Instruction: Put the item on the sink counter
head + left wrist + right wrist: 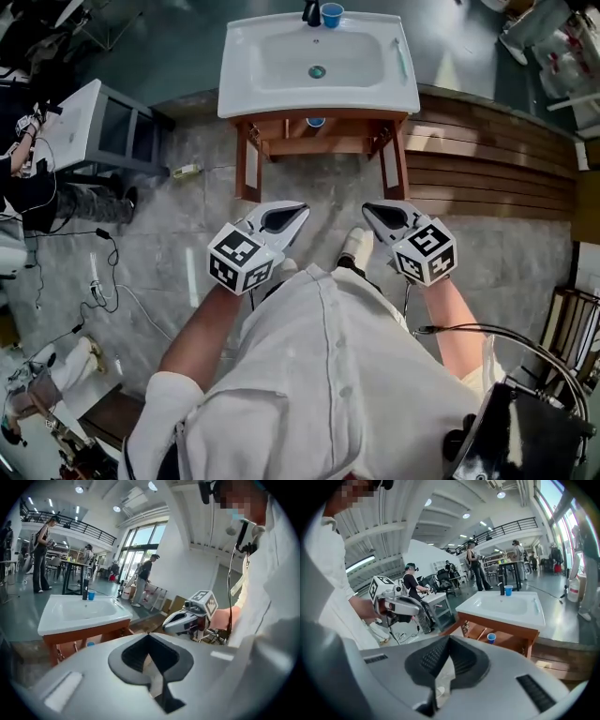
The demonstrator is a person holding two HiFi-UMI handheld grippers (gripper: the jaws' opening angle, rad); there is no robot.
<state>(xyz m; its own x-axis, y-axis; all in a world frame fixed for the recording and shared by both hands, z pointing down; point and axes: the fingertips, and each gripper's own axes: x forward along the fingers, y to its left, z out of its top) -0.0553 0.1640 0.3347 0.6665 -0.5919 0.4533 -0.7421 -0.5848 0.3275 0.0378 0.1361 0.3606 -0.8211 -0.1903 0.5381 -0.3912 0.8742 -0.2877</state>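
Head view: the left gripper point(298, 212) and right gripper point(370, 210) are held side by side near the person's shirt point(328, 375), well short of the sink point(246, 94). Each has its jaws pressed together on nothing. A blue cup point(331, 14) stands on the sink's far rim, just right of the tap point(311, 13). A toothbrush point(400, 58) lies on the right rim. A second cup point(316, 122) sits on the shelf point(323, 146) underneath.
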